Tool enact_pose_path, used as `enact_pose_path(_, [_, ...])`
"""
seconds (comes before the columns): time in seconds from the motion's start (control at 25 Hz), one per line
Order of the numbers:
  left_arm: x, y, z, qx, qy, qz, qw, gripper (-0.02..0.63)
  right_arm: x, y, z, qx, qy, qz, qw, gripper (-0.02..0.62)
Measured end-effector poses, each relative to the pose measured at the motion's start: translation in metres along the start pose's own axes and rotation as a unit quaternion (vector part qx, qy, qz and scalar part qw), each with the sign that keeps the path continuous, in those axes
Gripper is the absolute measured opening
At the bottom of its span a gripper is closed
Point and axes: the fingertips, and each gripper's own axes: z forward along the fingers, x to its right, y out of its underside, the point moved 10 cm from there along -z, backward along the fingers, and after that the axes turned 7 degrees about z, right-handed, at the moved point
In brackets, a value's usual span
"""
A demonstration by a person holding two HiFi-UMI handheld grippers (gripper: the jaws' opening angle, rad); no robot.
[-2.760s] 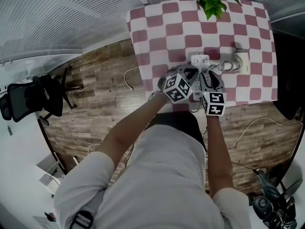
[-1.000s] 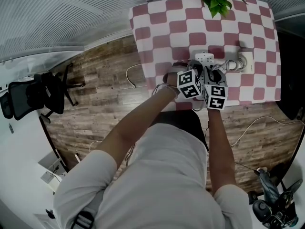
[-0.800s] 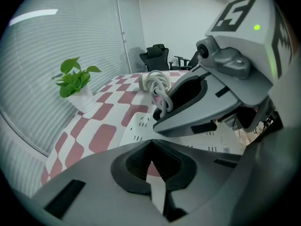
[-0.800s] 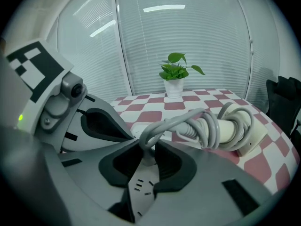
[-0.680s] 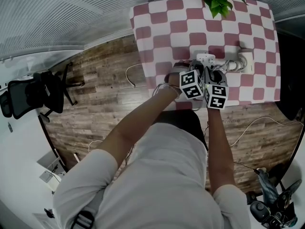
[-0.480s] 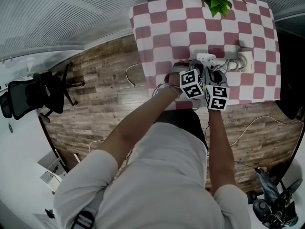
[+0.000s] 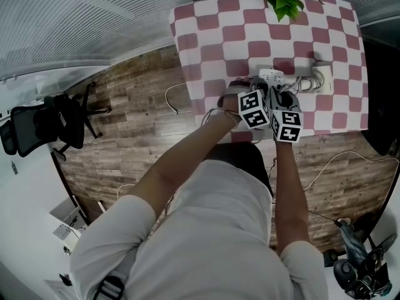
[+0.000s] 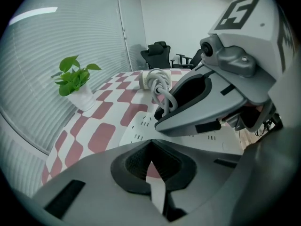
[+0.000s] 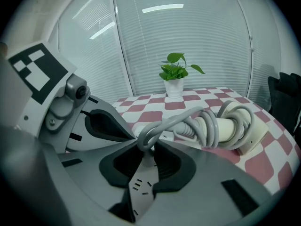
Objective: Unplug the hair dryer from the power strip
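Pinching the hair dryer's plug at the power strip

Low in the right gripper view, the right gripper point(image 9: 146, 144) has just been closing, and its pads squeeze the plug point(image 9: 144, 160) seated in the white power strip point(image 9: 139, 188). The left gripper point(image 8: 150, 144), jaws together, points at the same strip just beside it. Beyond, right of centre, lies the cord-wrapped hair dryer point(image 9: 233, 128), then a potted plant point(image 9: 175, 79).

Left gripper point(image 8: 152, 142) fingers point(image 8: 137, 162) together; right gripper point(image 9: 146, 157) just closing on plug point(image 9: 144, 162).

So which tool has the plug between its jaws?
The right tool: its jaws have just been closing on the plug. The left tool holds nothing.
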Motion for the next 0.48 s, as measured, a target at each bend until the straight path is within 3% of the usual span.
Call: enact_pose_path(0.48, [-0.001, -0.002, 0.004, -0.007, 0.007, 0.007, 0.9999, 0.028, 0.001, -0.009, -0.018, 0.031, -0.013, 0.03, 0.999, 0.092])
